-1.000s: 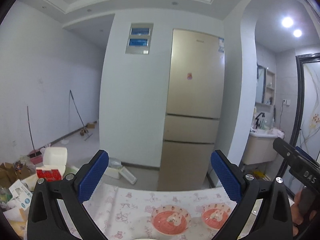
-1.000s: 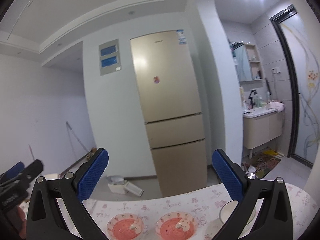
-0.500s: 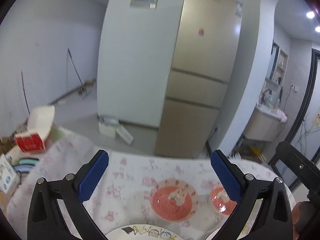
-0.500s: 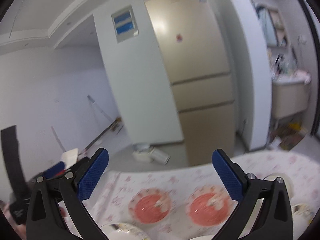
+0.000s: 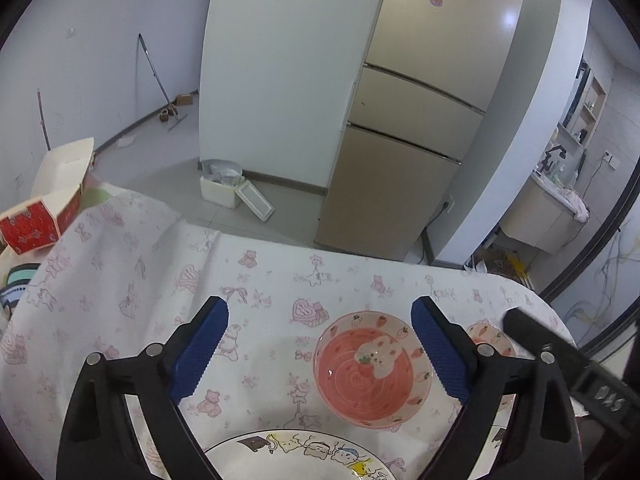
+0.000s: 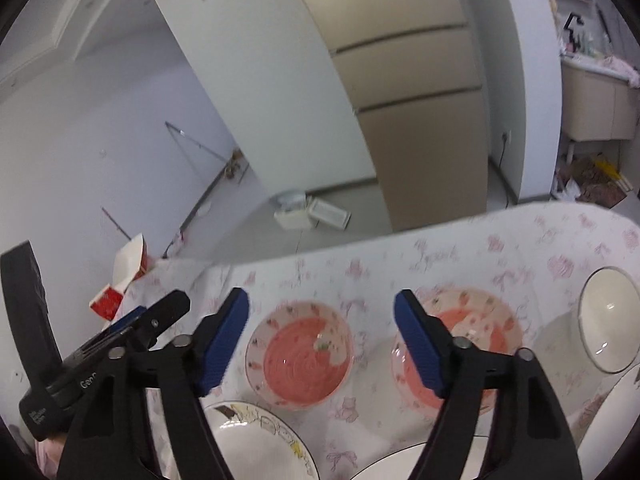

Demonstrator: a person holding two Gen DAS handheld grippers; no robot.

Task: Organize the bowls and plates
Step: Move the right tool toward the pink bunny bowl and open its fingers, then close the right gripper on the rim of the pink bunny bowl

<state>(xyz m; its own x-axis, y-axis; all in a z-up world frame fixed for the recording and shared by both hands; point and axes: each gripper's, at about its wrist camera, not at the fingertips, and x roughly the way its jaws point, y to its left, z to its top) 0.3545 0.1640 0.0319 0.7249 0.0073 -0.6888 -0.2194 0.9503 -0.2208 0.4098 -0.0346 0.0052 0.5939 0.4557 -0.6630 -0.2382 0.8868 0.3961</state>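
A: How will the pink bowls point(image 6: 300, 358) handle? They sit side by side on the surface point(image 5: 120, 280), behind the cartoon plate point(image 5: 296, 456)

B: Stiff, glossy, breakable, I judge; take the rim. All look empty, white bowl point(image 6: 608, 318) too. Left gripper point(image 5: 320, 352) gapes; right gripper point(image 6: 322, 340) has just been narrowing, holding nothing

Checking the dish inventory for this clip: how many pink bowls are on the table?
2: one pink bowl toward the left, the other pink bowl to its right, partly behind the right claw's finger. More could lie outside the views.
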